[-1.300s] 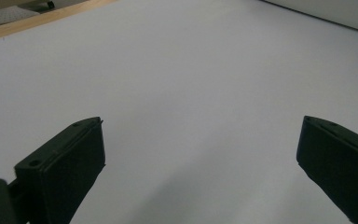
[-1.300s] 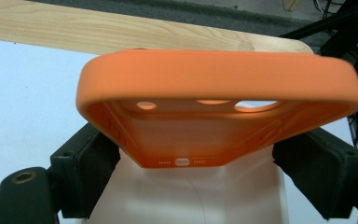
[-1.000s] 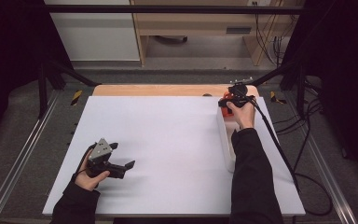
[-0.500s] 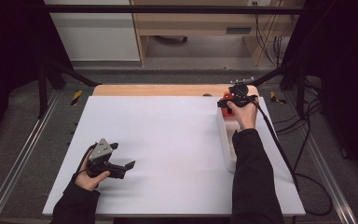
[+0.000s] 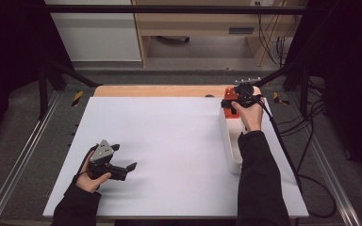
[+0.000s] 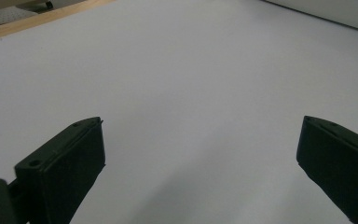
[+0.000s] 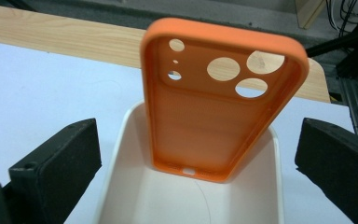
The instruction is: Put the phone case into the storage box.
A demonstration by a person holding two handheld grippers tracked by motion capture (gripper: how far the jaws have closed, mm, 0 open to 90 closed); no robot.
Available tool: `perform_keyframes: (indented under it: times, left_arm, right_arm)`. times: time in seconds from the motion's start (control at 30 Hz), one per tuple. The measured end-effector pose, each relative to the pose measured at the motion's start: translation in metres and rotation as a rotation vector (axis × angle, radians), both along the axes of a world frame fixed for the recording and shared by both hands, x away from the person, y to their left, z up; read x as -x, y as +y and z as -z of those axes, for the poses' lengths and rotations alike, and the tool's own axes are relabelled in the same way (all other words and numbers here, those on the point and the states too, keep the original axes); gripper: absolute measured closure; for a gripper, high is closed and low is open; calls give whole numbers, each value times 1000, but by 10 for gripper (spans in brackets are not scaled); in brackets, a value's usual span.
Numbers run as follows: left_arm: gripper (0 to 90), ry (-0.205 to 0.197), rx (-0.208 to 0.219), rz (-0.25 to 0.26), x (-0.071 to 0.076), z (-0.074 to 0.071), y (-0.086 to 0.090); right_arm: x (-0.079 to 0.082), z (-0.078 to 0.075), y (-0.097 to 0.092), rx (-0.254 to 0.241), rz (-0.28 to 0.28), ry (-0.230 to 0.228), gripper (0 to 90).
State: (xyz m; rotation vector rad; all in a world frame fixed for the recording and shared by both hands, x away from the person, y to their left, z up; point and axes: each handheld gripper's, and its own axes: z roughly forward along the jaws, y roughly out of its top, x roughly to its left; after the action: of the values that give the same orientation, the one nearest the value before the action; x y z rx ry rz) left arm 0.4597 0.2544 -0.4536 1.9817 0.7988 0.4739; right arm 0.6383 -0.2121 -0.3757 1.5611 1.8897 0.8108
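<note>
An orange phone case (image 7: 214,112) stands on end in the far end of a white tray (image 7: 116,154), leaning away, its camera holes at the top. My right gripper (image 7: 199,126) faces it. Its jaws have just been opening and stand wide on either side of the case without touching it. In the high view the right gripper (image 5: 235,96) is at the tray's (image 5: 230,150) far end, next to the orange case (image 5: 229,102). My left gripper (image 5: 125,157) rests open on the white mat (image 5: 169,141) at the near left, with nothing between its jaws (image 6: 200,121).
The white mat covers most of a wooden table, whose bare edge (image 5: 160,90) shows at the back. A black cable (image 5: 283,141) trails from the right gripper along the right side. A metal frame rail (image 5: 23,155) runs down the left.
</note>
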Motion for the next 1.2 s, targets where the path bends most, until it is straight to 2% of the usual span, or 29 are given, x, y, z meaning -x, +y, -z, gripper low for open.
perform_keyframes:
  times: [0.33, 0.63, 0.77, 0.87, 0.97, 1.2]
  left_arm:
    - [5, -3, 2, -1, 0, 0, 0]
    - [4, -6, 1, 2, 1, 0, -1]
    - [4, -8, 5, 2, 1, -1, -1]
    - [4, -9, 6, 4, 1, -1, -1]
    - [4, -13, 8, 4, 2, -2, -1]
    - [4, -18, 13, 7, 2, -2, -1]
  right_arm:
    - [30, -17, 3, -26, -98, -62, 5]
    - [68, -32, 5, -63, -227, -141, 4]
    - [87, -37, 4, -95, -279, -186, 4]
    - [100, -38, 3, -108, -331, -213, 4]
    - [114, -37, 1, -105, -413, -238, 3]
    - [143, -26, -7, -131, -489, -286, 3]
